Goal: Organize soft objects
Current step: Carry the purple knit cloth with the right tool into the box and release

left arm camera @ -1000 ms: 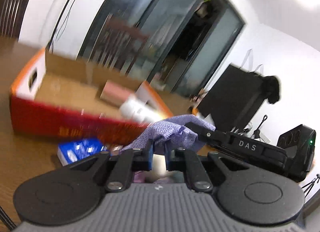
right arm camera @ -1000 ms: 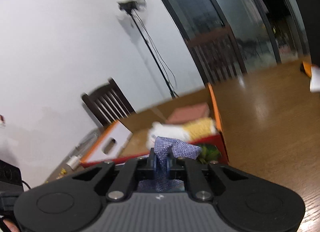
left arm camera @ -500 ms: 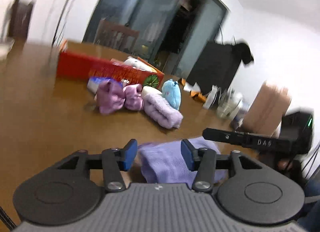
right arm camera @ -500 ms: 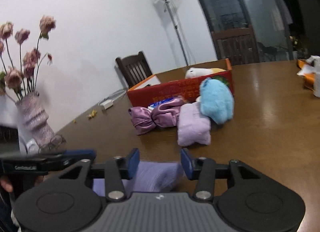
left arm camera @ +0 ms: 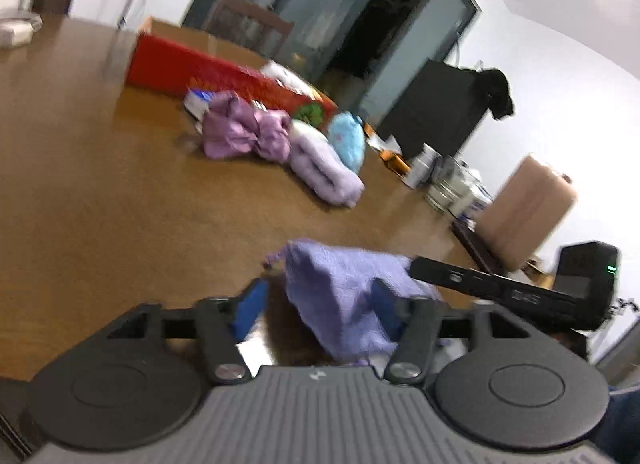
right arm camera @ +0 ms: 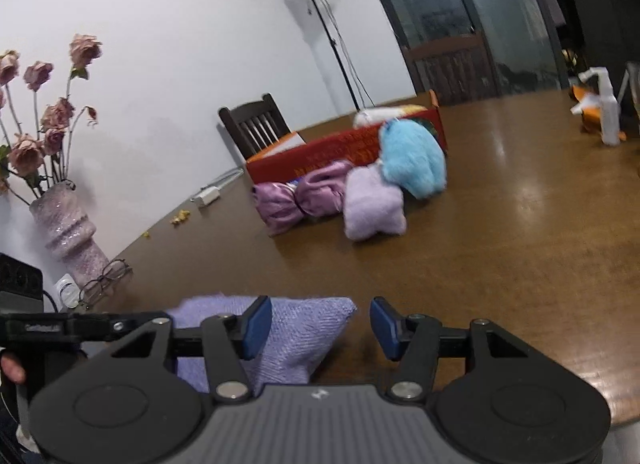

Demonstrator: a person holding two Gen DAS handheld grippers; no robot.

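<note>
The lavender cloth [right arm camera: 292, 328] lies on the wooden table [right arm camera: 500, 248] at its near edge, well apart from the red box [right arm camera: 344, 148] that serves here as the landmark. It sits low in both wrist views, rumpled into a loose wedge, one corner poking up in the left view [left arm camera: 340, 292].

Both tongs stand released. The left gripper [left arm camera: 316, 306] has its jaws spread with the cloth bunched between them but not pinched. The right gripper [right arm camera: 316, 324] is also spread wide; its left pad overlaps the cloth's edge, its right pad hangs over bare wood. Nothing is grasped by either. My guess is that the cloth is laid flat here so it can be folded or rolled before going to the box, since a loose cloth would take more room in it.

Against the near wall of the red box rest the other soft things: a shiny purple bow-shaped bundle [right arm camera: 300, 196], a pale lilac rolled towel [right arm camera: 372, 204] just beside it, and a fluffy blue plush [right arm camera: 412, 160] leaning on the box's corner. A white and yellow item [right arm camera: 384, 114] shows above the box rim, likely already stowed.

On the box's left, a vase of dried roses [right arm camera: 64, 224] stands by the table edge.
</note>
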